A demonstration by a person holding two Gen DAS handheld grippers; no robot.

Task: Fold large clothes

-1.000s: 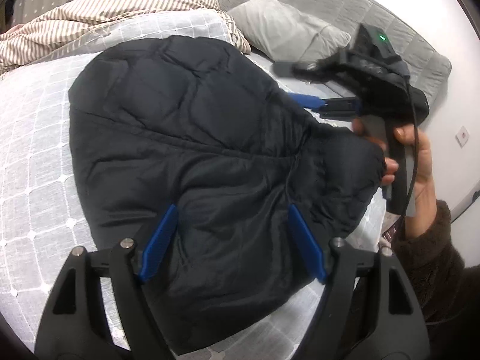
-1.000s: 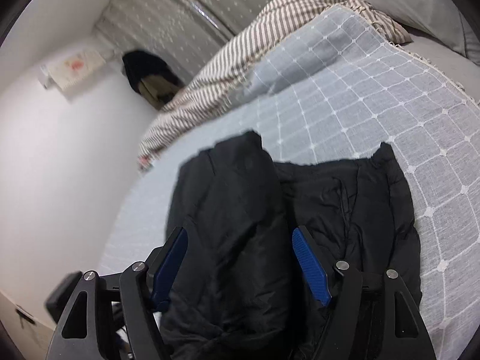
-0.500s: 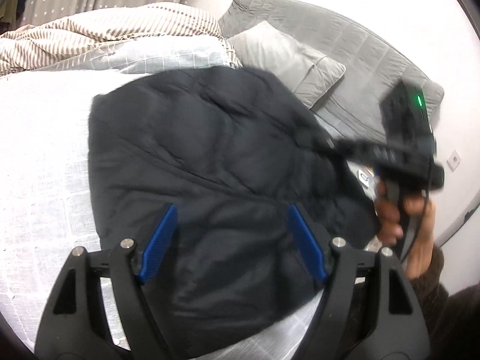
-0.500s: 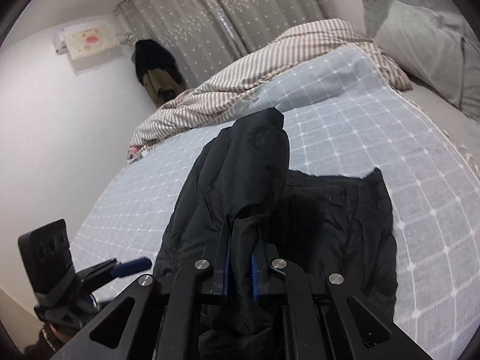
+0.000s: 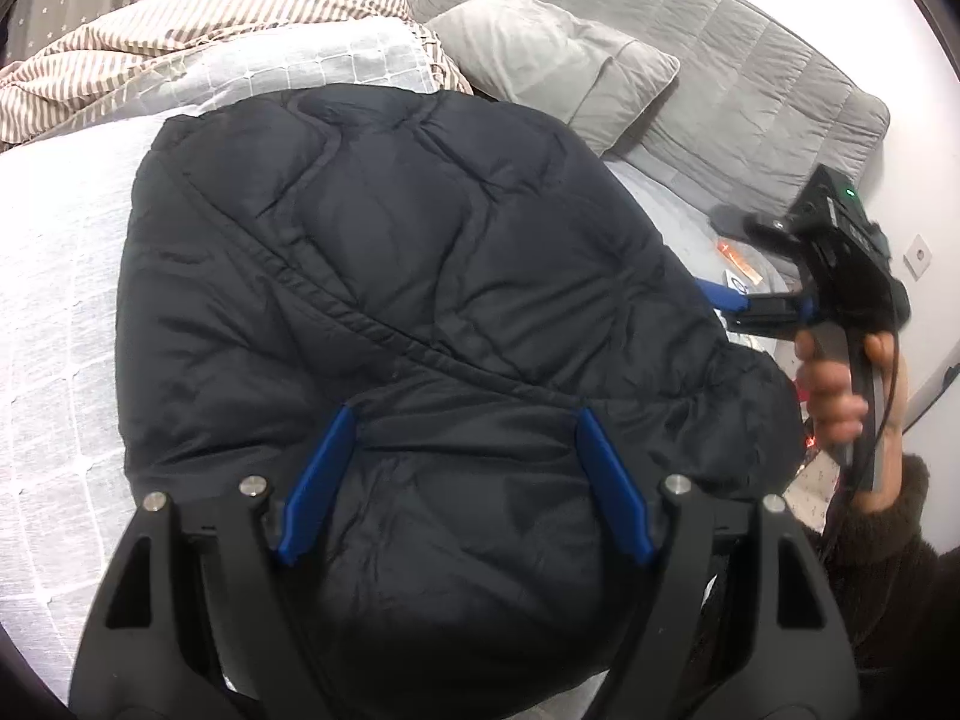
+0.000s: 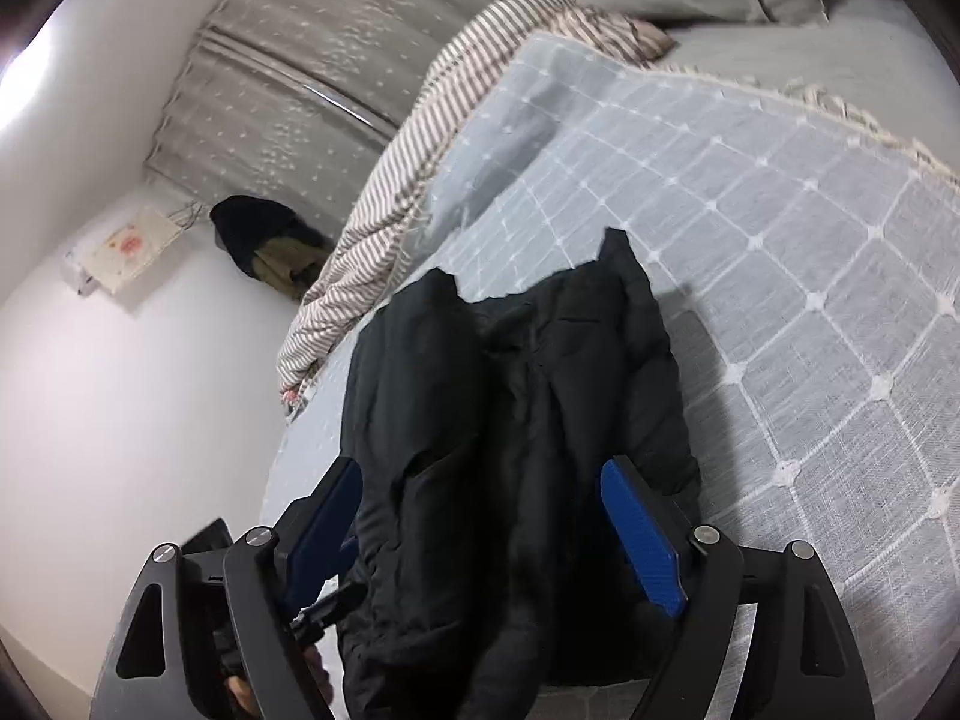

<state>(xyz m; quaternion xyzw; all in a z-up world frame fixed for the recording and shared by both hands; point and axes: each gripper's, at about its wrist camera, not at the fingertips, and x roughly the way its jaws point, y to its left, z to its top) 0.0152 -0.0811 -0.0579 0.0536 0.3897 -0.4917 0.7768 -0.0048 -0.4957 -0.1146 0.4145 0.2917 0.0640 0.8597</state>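
Observation:
A black puffer jacket lies spread on the bed, bunched into a rounded heap; it also shows in the right wrist view. My left gripper is open and hovers over the near part of the jacket, holding nothing. My right gripper is open, its blue pads on either side of the jacket's near end. In the left wrist view the right gripper sits at the jacket's right edge, held in a hand.
The bed has a pale grid-patterned cover. A striped blanket is bunched at the far side. Grey pillows lean on a grey padded headboard. Small items lie by the right gripper.
The right gripper was shut on a fold of the jacket half a second ago; it is open now. The left gripper stayed open over the jacket.

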